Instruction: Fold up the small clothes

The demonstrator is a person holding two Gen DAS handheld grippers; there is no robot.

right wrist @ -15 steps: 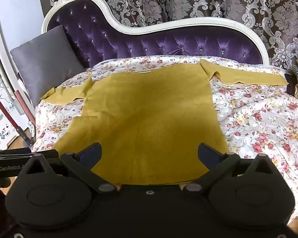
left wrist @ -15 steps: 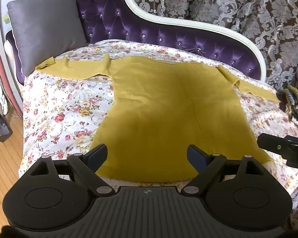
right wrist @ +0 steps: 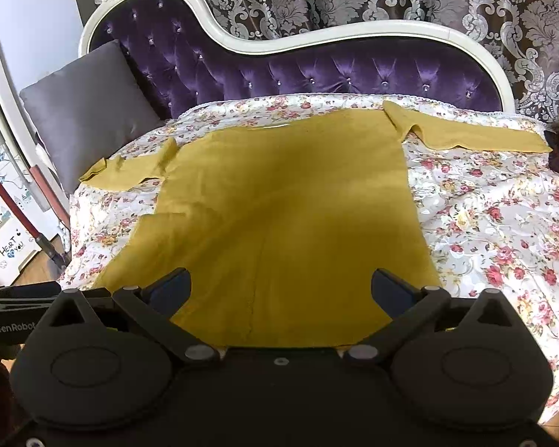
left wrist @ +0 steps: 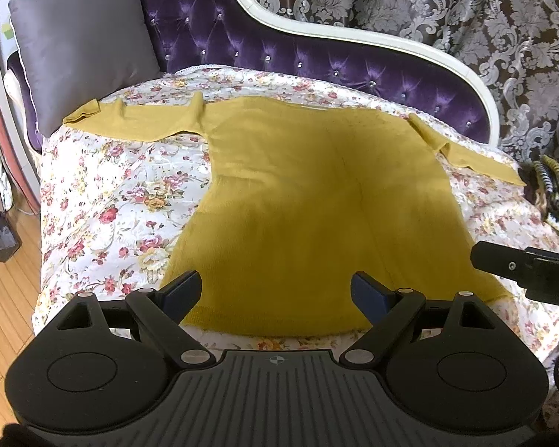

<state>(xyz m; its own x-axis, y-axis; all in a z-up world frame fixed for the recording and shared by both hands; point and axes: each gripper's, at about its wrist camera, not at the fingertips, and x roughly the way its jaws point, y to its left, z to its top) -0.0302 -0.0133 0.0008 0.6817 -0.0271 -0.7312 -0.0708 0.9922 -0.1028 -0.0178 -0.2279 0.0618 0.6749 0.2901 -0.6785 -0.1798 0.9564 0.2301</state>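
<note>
A mustard-yellow long-sleeved top (left wrist: 316, 201) lies flat on the floral cover (left wrist: 123, 201), hem toward me and both sleeves spread out to the sides. It also shows in the right wrist view (right wrist: 279, 201). My left gripper (left wrist: 275, 292) is open and empty, held above the hem. My right gripper (right wrist: 281, 290) is open and empty, also above the hem. The right gripper's body shows at the right edge of the left wrist view (left wrist: 529, 272).
The cover lies on a purple tufted chaise with a white frame (right wrist: 316, 70). A grey cushion (left wrist: 82, 48) leans at the left end. A striped cloth (left wrist: 555, 186) lies at the right end. Wooden floor (left wrist: 0, 298) and a vacuum stick (right wrist: 15, 201) are on the left.
Both grippers have shifted very slightly; the view of the top is almost the same. Nothing was taken hold of.
</note>
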